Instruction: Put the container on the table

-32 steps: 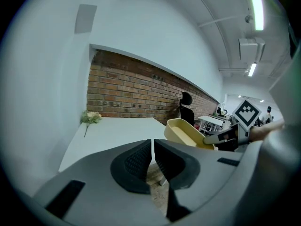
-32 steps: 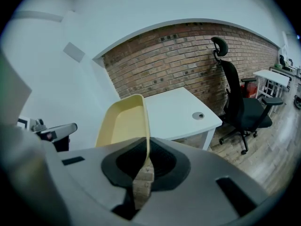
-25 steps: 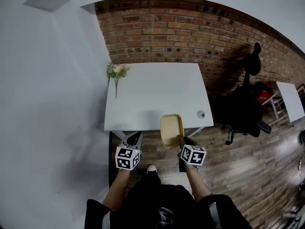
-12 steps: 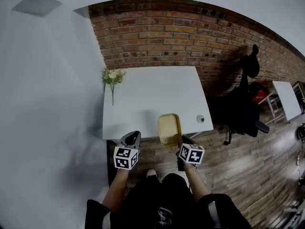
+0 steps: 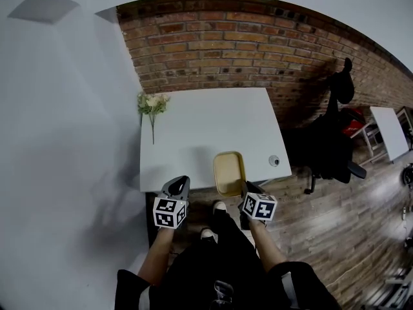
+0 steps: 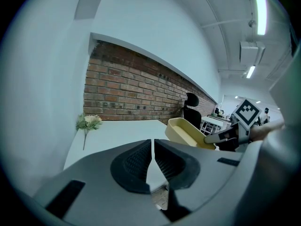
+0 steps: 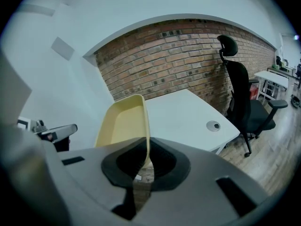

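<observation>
A shallow pale-yellow container hangs over the front edge of the white table, tilted slightly. My right gripper is shut on its near right rim. In the right gripper view the container's wall runs straight down between the jaws of the right gripper. My left gripper hovers left of the container, just in front of the table edge, shut with nothing in it. The left gripper view shows the left gripper with its pads nearly touching and the container off to the right.
A sprig of pale flowers lies at the table's far left corner. A round cable grommet sits near the front right corner. A brick wall backs the table, a black office chair stands to the right, and a white wall is on the left.
The container and both grippers have come slightly closer to the table's front edge. The person's foot has stepped forward underneath.
</observation>
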